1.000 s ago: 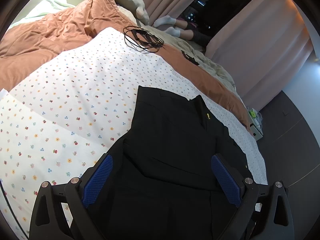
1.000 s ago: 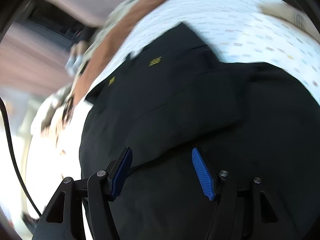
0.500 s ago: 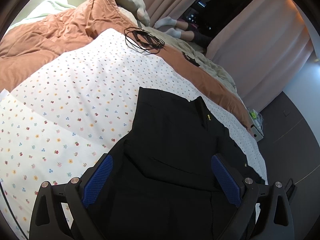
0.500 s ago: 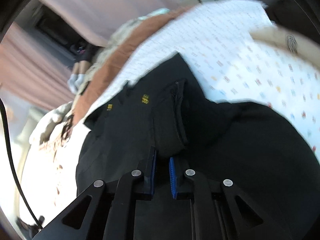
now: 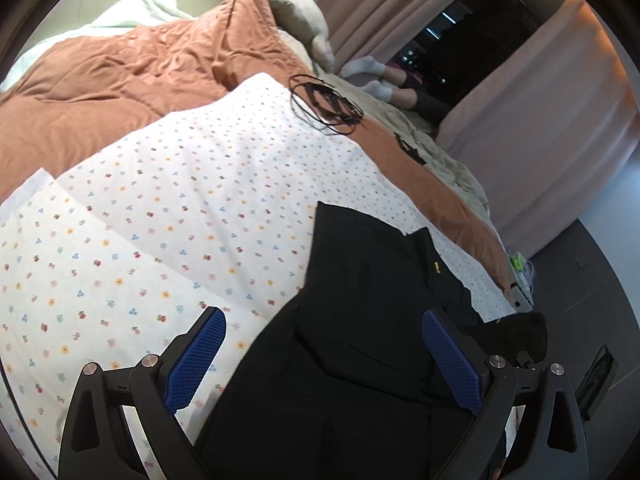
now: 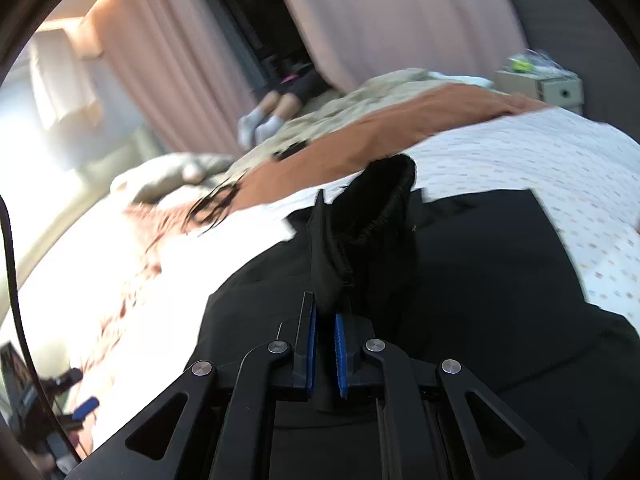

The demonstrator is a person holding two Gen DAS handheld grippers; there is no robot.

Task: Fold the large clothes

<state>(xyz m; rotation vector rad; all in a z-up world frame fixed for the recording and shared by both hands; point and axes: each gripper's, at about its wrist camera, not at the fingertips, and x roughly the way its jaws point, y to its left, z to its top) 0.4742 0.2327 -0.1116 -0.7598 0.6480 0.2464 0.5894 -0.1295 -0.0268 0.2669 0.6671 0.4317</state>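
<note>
A large black garment (image 5: pixel 360 320) lies spread on the flower-print sheet (image 5: pixel 180 208) of a bed. My left gripper (image 5: pixel 324 356) is open and empty, hovering just above the garment's near part. My right gripper (image 6: pixel 325 322) is shut on a bunched fold of the black garment (image 6: pixel 360 232) and holds that edge lifted above the rest of the cloth. In the left wrist view the lifted part shows as a dark hump (image 5: pixel 516 332) at the right edge of the bed.
An orange quilt (image 5: pixel 120 80) and a pillow (image 5: pixel 296 12) lie at the far side. A coil of black cable (image 5: pixel 324 102) rests on the sheet's far edge. Pink curtains (image 5: pixel 540 120), a seated person's socked feet (image 5: pixel 372 76), and a small box (image 6: pixel 540 84) stand beyond the bed.
My right gripper closed on a fold of the black garment and raised it. My left gripper stayed open and shifted slightly left over the garment's edge.
</note>
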